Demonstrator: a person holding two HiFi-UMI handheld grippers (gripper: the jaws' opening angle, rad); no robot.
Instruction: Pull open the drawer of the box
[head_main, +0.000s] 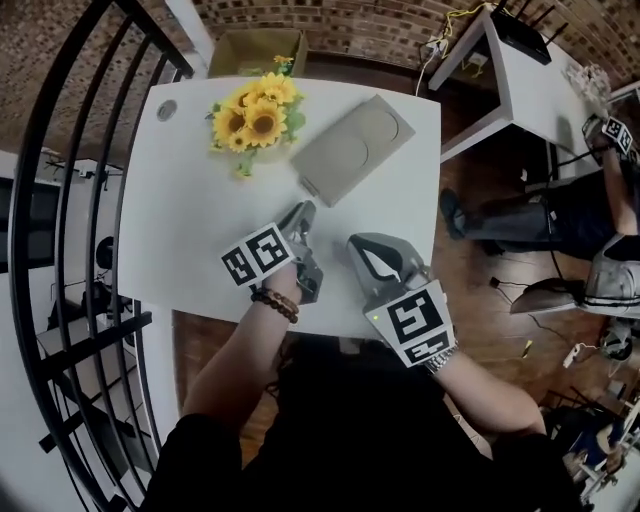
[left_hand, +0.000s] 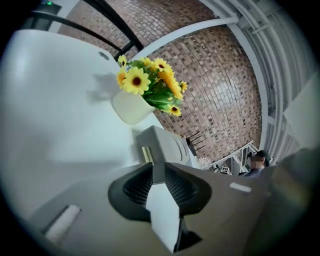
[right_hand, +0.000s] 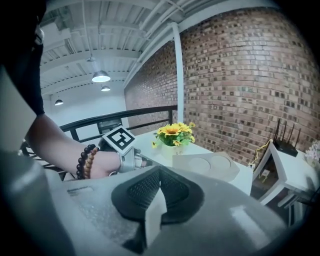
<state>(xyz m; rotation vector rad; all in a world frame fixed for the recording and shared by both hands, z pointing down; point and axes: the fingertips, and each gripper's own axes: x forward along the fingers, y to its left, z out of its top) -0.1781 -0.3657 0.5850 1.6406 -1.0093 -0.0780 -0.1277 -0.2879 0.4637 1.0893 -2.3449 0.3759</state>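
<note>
The flat grey box (head_main: 350, 148) lies on the white table (head_main: 180, 210), right of centre toward the far side. In the left gripper view the box (left_hand: 162, 145) shows its near end, with a pale yellowish slot (left_hand: 146, 153). My left gripper (head_main: 303, 212) rests on the table just short of the box's near corner, jaws shut on nothing. To its right, my right gripper (head_main: 360, 245) sits near the table's front edge, also shut and empty. In the right gripper view the box (right_hand: 207, 165) lies ahead, with the left gripper (right_hand: 142, 162) at the left.
A white pot of sunflowers (head_main: 255, 115) stands left of the box. A black railing (head_main: 60, 200) runs along the table's left side. A cardboard box (head_main: 258, 50) sits beyond the far edge. A white desk (head_main: 530, 80) and a seated person (head_main: 560, 215) are at the right.
</note>
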